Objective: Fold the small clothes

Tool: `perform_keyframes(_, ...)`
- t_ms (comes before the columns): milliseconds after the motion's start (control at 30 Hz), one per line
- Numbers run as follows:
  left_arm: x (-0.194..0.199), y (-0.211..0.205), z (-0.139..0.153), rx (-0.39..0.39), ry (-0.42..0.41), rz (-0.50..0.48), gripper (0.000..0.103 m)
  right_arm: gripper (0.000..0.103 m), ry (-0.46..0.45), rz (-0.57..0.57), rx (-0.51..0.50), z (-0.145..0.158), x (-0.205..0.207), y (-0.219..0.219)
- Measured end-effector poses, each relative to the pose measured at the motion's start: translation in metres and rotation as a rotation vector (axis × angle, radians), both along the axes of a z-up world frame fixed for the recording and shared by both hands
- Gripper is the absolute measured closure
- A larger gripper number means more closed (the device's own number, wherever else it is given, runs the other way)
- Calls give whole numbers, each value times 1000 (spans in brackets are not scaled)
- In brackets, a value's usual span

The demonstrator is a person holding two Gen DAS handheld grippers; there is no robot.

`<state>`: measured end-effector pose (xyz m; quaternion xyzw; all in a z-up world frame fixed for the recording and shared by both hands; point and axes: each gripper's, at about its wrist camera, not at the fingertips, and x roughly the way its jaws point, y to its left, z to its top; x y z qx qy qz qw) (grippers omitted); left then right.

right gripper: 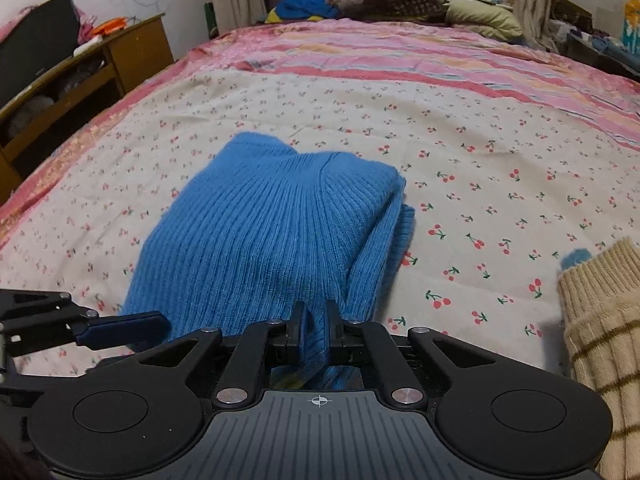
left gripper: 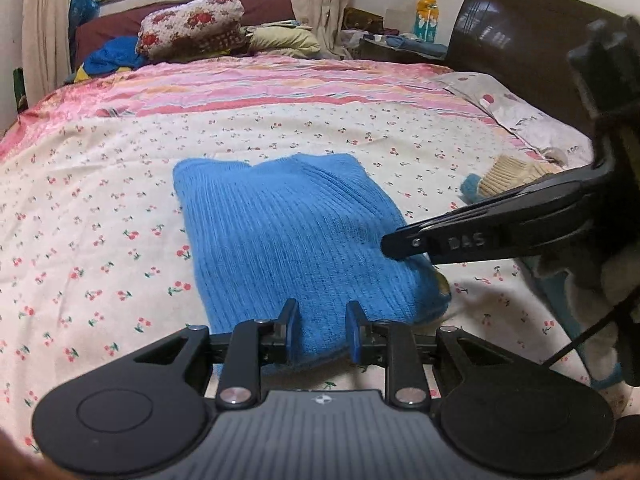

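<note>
A blue ribbed knit sweater point(left gripper: 288, 232) point(right gripper: 264, 232) lies folded in a thick square on the cherry-print bed sheet point(left gripper: 100, 240). My left gripper point(left gripper: 322, 332) straddles its near edge. The blue pads point(left gripper: 354, 332) stand a little apart, and the knit lies flat and unpinched between them. My right gripper point(right gripper: 314, 332) is shut on a narrow ridge of the sweater's near right corner. In the left wrist view the right gripper point(left gripper: 390, 246) comes in from the right with its tips together on the sweater's right side. The left gripper's finger point(right gripper: 132, 326) shows at the sweater's left edge.
A beige ribbed knit with brown stripes point(right gripper: 600, 320) point(left gripper: 516, 176) lies on the sheet right of the sweater. Flowered pillows point(left gripper: 188, 24) and bedding are heaped at the far end. A dark headboard point(left gripper: 520, 40) rises at the right, a wooden desk point(right gripper: 80, 72) at the left.
</note>
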<state>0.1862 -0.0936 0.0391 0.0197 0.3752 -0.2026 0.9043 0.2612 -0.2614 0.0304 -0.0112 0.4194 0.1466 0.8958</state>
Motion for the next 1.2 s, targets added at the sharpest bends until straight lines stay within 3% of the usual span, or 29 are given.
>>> perform_keyframes(100, 2, 3, 1, 9, -9, 10, 72, 88, -34, 29, 4, 6, -10, 5)
perform_keyframes(167, 6, 6, 1, 7, -9, 24, 72, 87, -37, 54, -7, 4, -13, 9)
perform_keyframes(267, 10, 11, -3, 9, -1, 40, 72, 89, -18, 45, -67, -7, -10, 13)
perform_keyframes(367, 13, 15, -11, 35, 19, 39, 71, 98, 3, 18, -54, -14, -6, 6)
perform_keyframes(567, 10, 19, -11, 52, 12, 7, 70, 99, 10, 7, -45, -20, -11, -2)
perform_keyframes(667, 10, 24, -1, 59, -18, 1, 70, 98, 5, -18, -11, -9, -15, -7)
perform_keyframes(733, 13, 29, 6, 53, -35, 9, 70, 89, -30, -35, 39, 6, -15, -13)
perform_keyframes(867, 29, 33, 12, 45, -57, 38, 69, 84, -58, -99, 95, 18, 9, -18)
perform_keyframes(967, 41, 35, 10, 31, -57, 57, 69, 69, -30, -165, 131, 10, 35, -18)
perform_keyframes(1100, 53, 31, 3, 35, -54, 58, 67, 68, 26, -184, 217, -5, 57, -18)
perform_keyframes(1167, 57, 29, 0, 39, -53, 57, 65, 68, 33, -195, 203, -13, 63, -16)
perform_keyframes(1200, 58, 27, -1, 42, -52, 56, 64, 74, 37, -201, 194, -16, 64, -15)
